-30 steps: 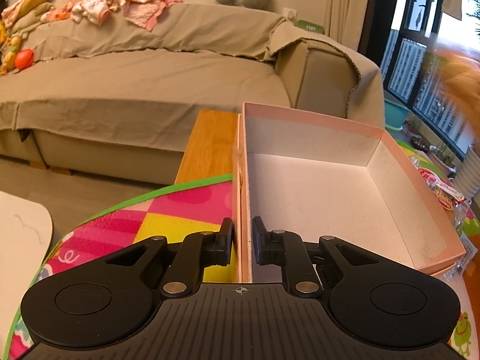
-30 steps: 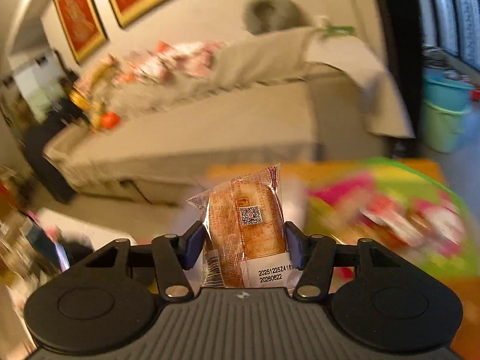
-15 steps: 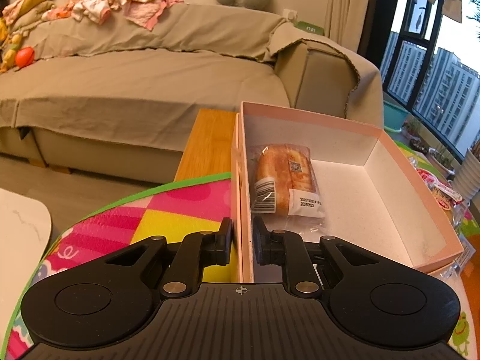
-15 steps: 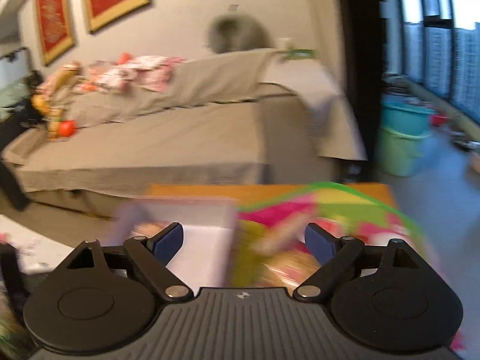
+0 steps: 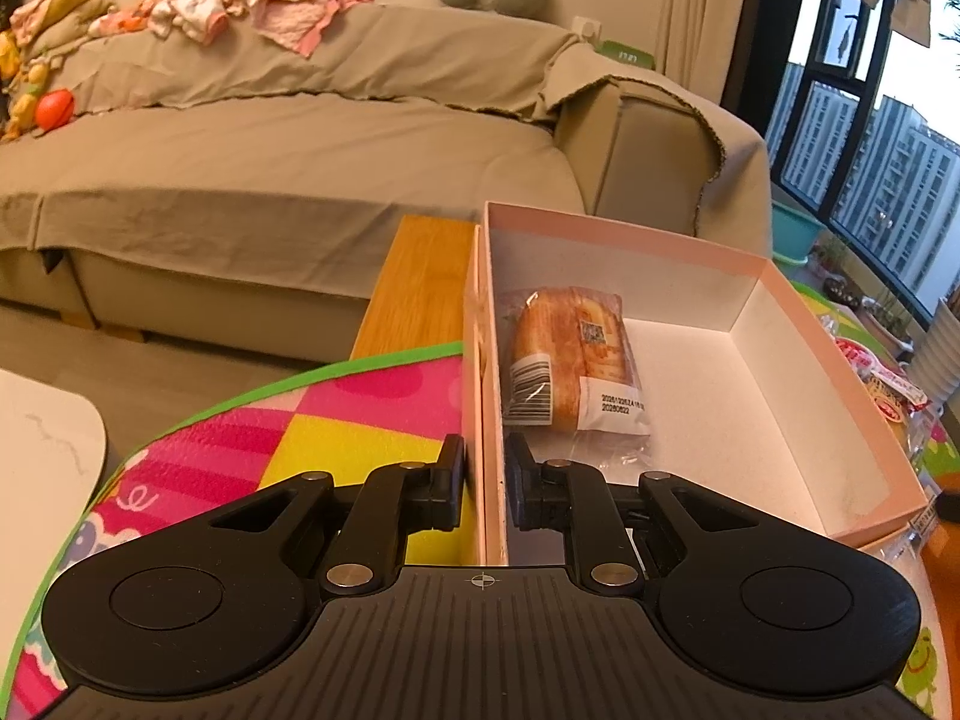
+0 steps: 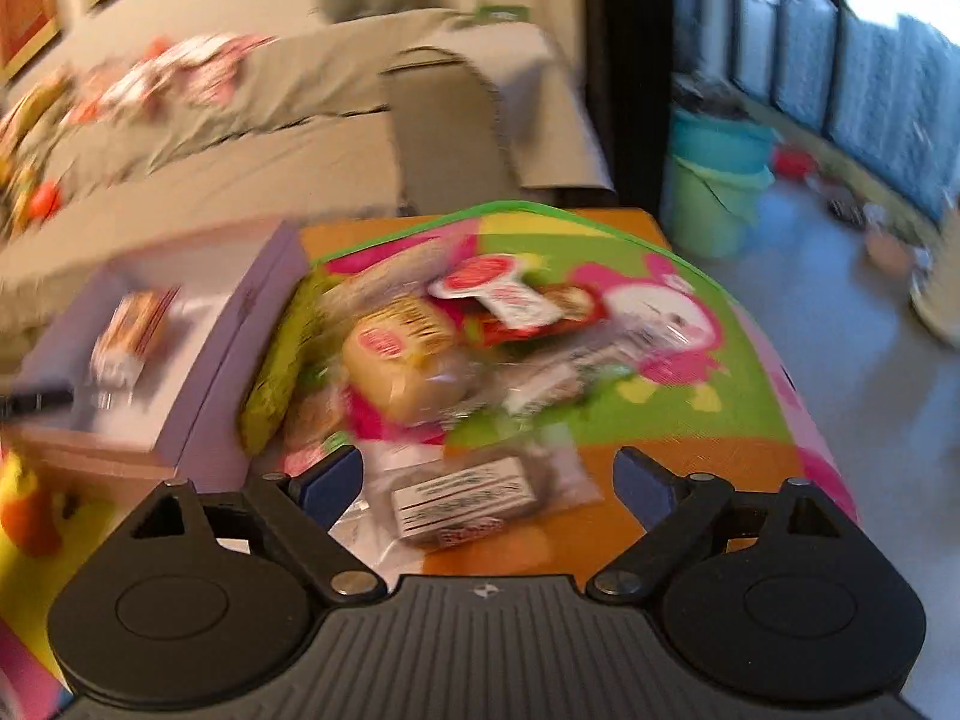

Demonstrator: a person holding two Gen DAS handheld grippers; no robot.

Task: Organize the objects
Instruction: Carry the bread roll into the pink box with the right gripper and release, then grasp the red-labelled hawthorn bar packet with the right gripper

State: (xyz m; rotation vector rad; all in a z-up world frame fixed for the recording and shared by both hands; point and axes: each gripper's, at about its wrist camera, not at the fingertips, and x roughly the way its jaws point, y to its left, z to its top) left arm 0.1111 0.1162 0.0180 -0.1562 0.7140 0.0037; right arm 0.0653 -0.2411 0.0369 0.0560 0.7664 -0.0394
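Between left gripper [image 5: 485, 474] fingers: pink box [image 5: 840, 378] wall, pinched; wrapped bread [image 5: 567, 360] inside, just ahead. Under right gripper [image 6: 489, 480], spread wide, empty: snack packets [image 6: 456, 348].

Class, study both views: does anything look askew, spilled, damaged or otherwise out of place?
Yes. Wrapped snacks lie in a loose overlapping heap on the play mat beside the pink box, which holds only one wrapped bread.

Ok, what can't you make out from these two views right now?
- Snack pile, right wrist view: motion blur, labels unreadable.
- Pink box, left wrist view: near corner hidden behind the left gripper.
- Packets right of the box: cut by the frame edge.
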